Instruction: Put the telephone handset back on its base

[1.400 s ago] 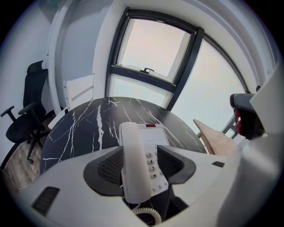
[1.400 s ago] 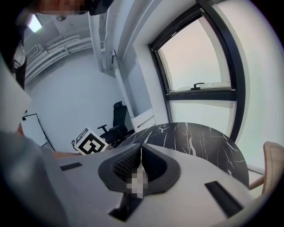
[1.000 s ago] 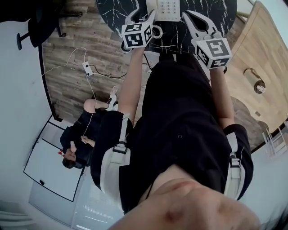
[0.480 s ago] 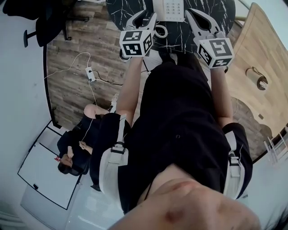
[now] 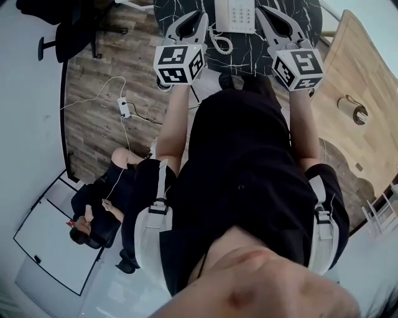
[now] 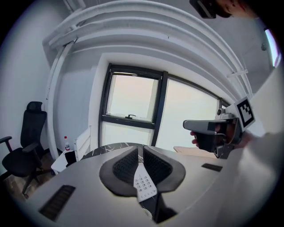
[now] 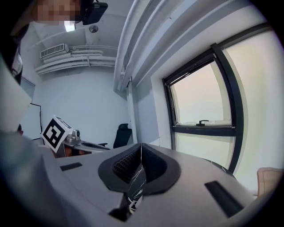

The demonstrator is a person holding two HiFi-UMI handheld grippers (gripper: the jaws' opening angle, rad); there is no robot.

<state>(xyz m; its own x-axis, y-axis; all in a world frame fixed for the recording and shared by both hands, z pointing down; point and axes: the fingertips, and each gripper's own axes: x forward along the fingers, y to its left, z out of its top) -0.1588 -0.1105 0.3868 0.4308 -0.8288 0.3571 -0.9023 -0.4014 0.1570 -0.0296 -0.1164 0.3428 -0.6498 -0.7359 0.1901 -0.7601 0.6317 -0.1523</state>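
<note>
Left gripper [image 6: 141,156]: jaws just being closed, nothing between. Right gripper [image 7: 141,155]: clenched, empty. Telephone [image 5: 235,12] seen ahead-below both; handset not discernible. Seating to be verified before anything is regripped.

A round black marble counter [image 5: 166,13] with white veins stands on a wood-plank floor [image 5: 106,74] ahead of me. On the floor to my left lies a white power strip [image 5: 124,108], with a thin white cable [image 5: 93,98] looping away from it. Farther left stands a black office chair [image 5: 65,28]. Lower in the head view, on my left, a person in dark clothes [image 5: 99,208] sits near a dark-framed white board [image 5: 53,248]. On my right is a pale wooden top [image 5: 357,68]. Beyond the counter a dark-framed window [image 6: 133,111] glows. A small red-capped bottle [image 6: 66,142] stands left of it, and white pipes [image 6: 155,31] cross the ceiling.
</note>
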